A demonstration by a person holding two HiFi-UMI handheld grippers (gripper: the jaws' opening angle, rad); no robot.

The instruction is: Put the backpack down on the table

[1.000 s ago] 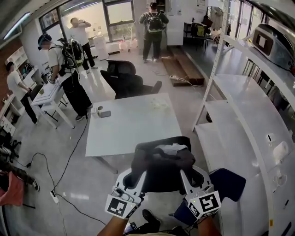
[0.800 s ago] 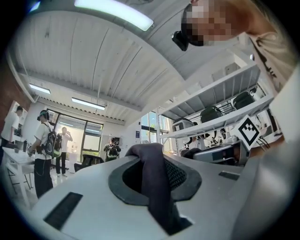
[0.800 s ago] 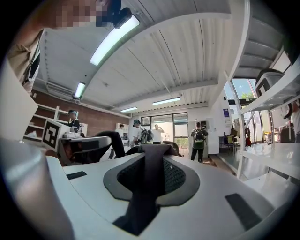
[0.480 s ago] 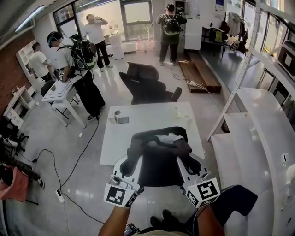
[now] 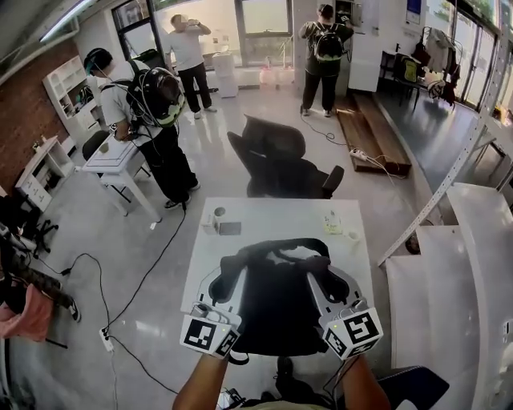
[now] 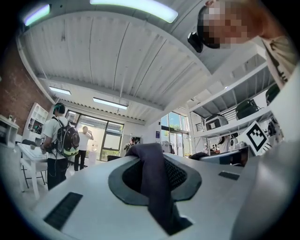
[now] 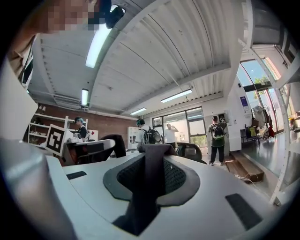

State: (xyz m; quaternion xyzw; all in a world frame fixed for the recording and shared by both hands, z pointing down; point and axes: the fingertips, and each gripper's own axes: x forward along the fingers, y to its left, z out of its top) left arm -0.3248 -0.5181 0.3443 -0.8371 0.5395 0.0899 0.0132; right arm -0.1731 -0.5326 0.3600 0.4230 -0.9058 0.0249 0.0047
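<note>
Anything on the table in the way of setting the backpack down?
Nothing visible blocks it. The black backpack hangs over the near part of the white table, hiding what lies beneath. A cup and a dark flat object sit far left, small pale items far right, apart from it.

The head camera looks steeply down on the near table (image 5: 264,220) and backpack (image 5: 276,308). Each gripper view sits close behind its own jaws, facing level toward the far windows (image 5: 264,16), which all three views share.
</note>
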